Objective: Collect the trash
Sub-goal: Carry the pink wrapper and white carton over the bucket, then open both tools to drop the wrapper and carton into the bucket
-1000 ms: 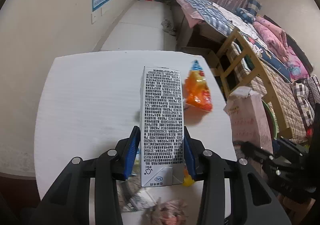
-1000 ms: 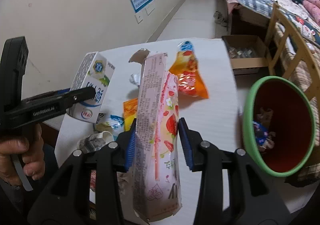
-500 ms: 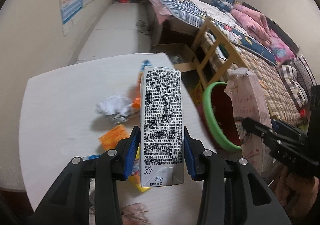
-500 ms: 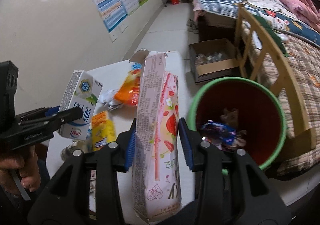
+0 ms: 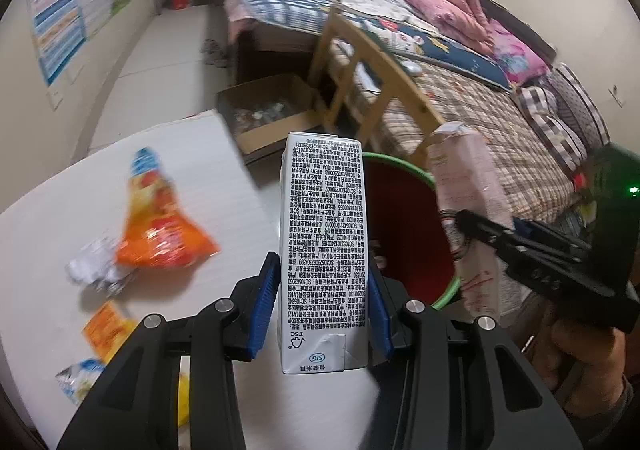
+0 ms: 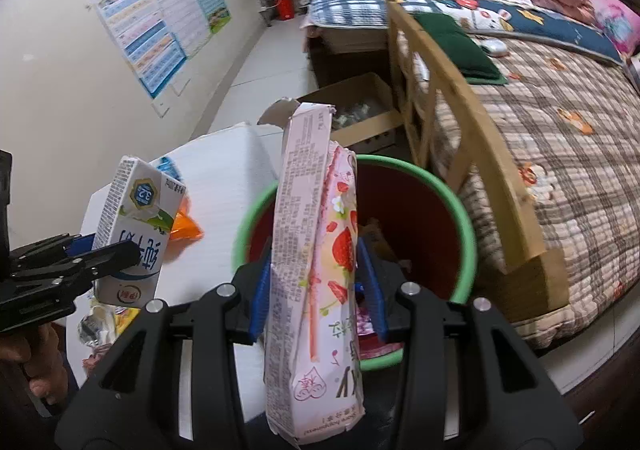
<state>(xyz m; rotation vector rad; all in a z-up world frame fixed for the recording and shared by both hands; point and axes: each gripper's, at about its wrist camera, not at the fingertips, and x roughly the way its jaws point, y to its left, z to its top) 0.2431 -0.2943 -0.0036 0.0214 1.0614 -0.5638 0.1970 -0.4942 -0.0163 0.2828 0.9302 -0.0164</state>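
We worked over a white table (image 5: 188, 170) whose far corner sat left of centre in both views; beyond it a pale floor ran toward the top of the frame, with a wall chart (image 6: 160, 38) at upper left. A bed (image 6: 560, 122) with a plaid quilt filled the right side, pink bedding piled at upper right, and a wooden chair frame (image 5: 372, 62) stood between the bed and the table. An open cardboard box (image 5: 272, 110) of small items lay on the floor just above centre.

Beside the table's right edge stood a bin (image 6: 468, 218) with a green rim and red inside; we saw some crumpled scraps low inside it, too dim to name.

Our left gripper (image 5: 323, 310) pinched a grey milk carton (image 5: 323, 242) between its blue pads, the carton upright at centre frame, held in front of the bin's near rim. Our right gripper (image 6: 316, 290) pinched a pink strawberry-print box (image 6: 316, 250), its torn top flap open, held in front of the bin's mouth.

On the table, at the left of the left wrist view, lay an orange snack bag (image 5: 160, 226), blurred, touching a crumpled white wad (image 5: 92, 270). Below these sat a small orange wrapper (image 5: 106, 326) and a pale blue packet (image 5: 78, 374) at lower left.
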